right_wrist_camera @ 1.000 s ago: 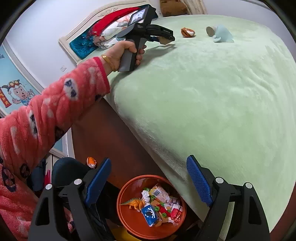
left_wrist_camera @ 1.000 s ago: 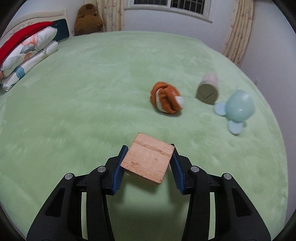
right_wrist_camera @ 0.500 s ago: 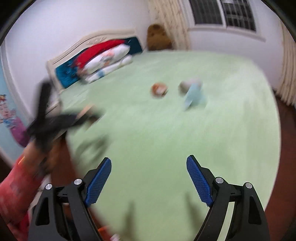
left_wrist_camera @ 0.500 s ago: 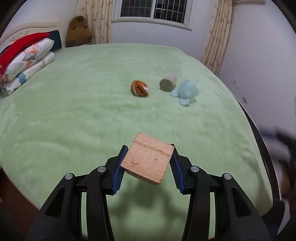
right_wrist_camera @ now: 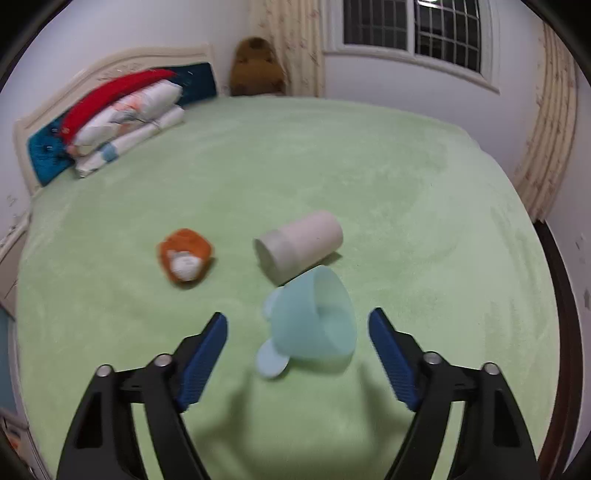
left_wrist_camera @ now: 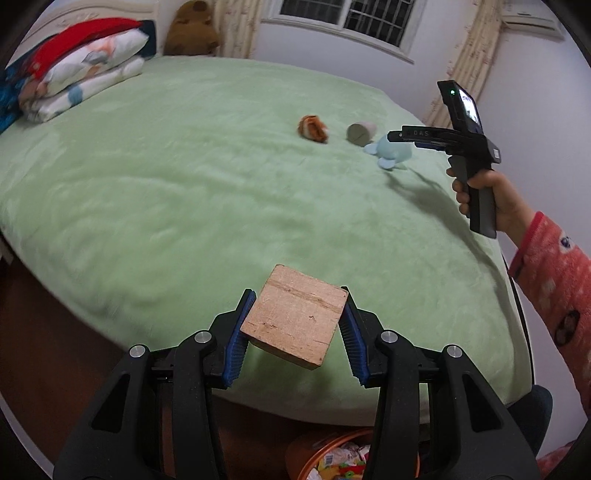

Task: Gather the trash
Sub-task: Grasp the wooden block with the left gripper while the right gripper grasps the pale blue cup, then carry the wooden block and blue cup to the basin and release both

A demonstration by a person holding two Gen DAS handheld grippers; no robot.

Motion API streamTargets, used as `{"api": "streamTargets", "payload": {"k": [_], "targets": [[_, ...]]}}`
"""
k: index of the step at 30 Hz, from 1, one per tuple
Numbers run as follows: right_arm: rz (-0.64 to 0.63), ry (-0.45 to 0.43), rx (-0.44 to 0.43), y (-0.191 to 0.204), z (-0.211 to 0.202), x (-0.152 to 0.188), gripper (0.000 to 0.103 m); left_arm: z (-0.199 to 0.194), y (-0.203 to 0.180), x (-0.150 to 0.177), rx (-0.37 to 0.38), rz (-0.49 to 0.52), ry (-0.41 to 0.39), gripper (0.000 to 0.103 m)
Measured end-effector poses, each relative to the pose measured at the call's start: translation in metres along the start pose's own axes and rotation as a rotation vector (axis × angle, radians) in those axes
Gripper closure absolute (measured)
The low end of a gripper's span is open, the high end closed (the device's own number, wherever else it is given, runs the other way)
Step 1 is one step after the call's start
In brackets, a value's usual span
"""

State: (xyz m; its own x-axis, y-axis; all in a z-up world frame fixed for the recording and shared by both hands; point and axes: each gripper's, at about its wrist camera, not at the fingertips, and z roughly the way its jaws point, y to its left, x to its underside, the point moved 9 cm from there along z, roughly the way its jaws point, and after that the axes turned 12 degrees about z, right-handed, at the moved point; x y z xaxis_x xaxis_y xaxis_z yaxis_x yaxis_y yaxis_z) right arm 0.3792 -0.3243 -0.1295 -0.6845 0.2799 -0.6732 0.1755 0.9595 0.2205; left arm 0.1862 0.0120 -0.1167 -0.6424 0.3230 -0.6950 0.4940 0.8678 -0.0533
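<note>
My left gripper (left_wrist_camera: 295, 325) is shut on a wooden block (left_wrist_camera: 295, 321) and holds it above the near edge of the green bed (left_wrist_camera: 184, 184). An orange bin (left_wrist_camera: 325, 458) with trash sits on the floor below it. My right gripper (right_wrist_camera: 297, 347) is open, just above the bed, with a light blue cup (right_wrist_camera: 314, 325) lying on its side between its fingers. A beige cup (right_wrist_camera: 299, 247) lies on its side behind it, and an orange-white crumpled thing (right_wrist_camera: 184, 260) lies to the left. The right gripper also shows in the left wrist view (left_wrist_camera: 395, 136), over the blue cup (left_wrist_camera: 391, 151).
Pillows (right_wrist_camera: 122, 122) are stacked at the headboard (right_wrist_camera: 110, 74) on the far left. A brown plush toy (right_wrist_camera: 256, 66) sits at the back by the curtain. A window (right_wrist_camera: 413, 29) and curtains (right_wrist_camera: 546, 122) are behind. The bed's dark wooden frame (left_wrist_camera: 55, 332) runs along the near left side.
My left gripper pulled back with the block from over the bed to its near edge above the bin. My right gripper swung from over the bin to the blue cup on the bed.
</note>
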Motion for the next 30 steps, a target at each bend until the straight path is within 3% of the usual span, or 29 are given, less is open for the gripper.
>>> {"api": "streamTargets", "payload": {"k": [3,5,7,8,10,19,30], "targets": [[0.007,0.043,0.027,-0.001,0.014,0.002,0.042,-0.002,0.006,0.003,-0.014,-0.015,0.006,0.059],[-0.013,0.083,0.038,0.003,0.02,0.007,0.064,-0.002,0.007,0.004,-0.011,-0.019,0.006,0.059],[-0.033,0.087,0.04,0.007,0.018,0.01,0.068,-0.004,0.007,0.003,-0.01,-0.017,0.002,0.059],[-0.036,0.088,0.035,0.008,0.015,0.011,0.078,-0.006,0.006,0.003,-0.01,-0.016,0.0,0.059],[-0.02,0.09,0.03,0.009,0.009,0.015,0.087,-0.005,0.004,0.002,-0.005,-0.02,-0.002,0.059],[-0.02,0.057,0.01,0.013,-0.028,0.026,0.092,-0.016,-0.002,0.004,-0.011,-0.033,-0.007,0.059],[-0.06,-0.034,-0.123,0.02,-0.142,0.055,0.092,-0.051,-0.027,0.006,-0.023,-0.001,-0.039,0.059]]}}
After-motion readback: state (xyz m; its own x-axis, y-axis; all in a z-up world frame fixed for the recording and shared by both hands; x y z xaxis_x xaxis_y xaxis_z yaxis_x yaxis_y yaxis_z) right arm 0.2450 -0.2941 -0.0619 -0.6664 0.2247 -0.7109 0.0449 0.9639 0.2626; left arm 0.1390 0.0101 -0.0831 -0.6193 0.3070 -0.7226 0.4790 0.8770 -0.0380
